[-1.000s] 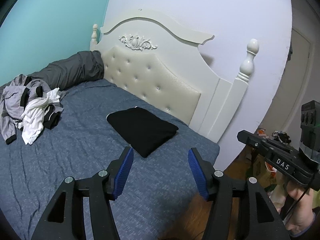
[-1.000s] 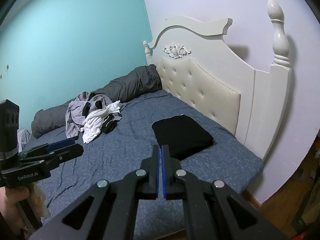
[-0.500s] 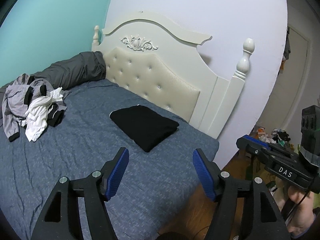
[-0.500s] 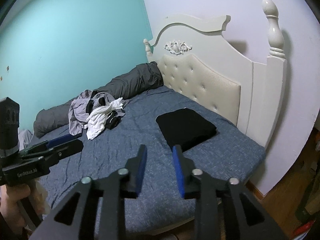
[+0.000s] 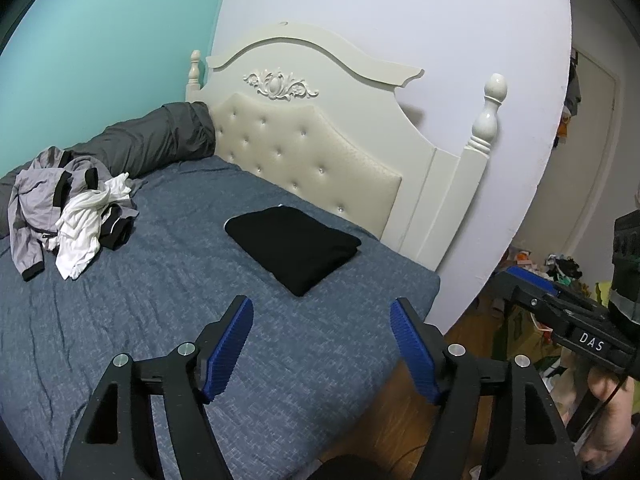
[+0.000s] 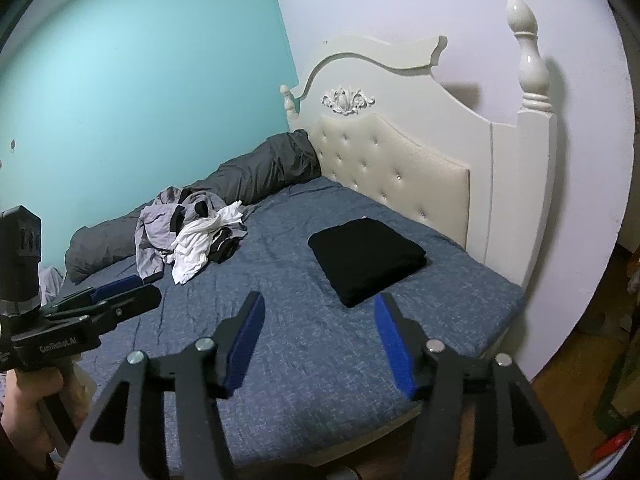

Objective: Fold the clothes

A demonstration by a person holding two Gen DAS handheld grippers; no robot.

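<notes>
Blue bedsheet is holding a folded black garment at 12 o'clock; left gripper and right gripper are both opening, empty, probably heading for the pile at 10.

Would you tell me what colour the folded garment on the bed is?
Black, plain; the folded garment shows best in the left wrist view.

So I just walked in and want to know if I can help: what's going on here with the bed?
A person is folding clothes with a handheld gripper in each hand. One black garment lies folded on the blue bed near the headboard. An unfolded pile of grey and white clothes waits farther along. The left gripper and right gripper hold nothing, their jaws opening.
</notes>
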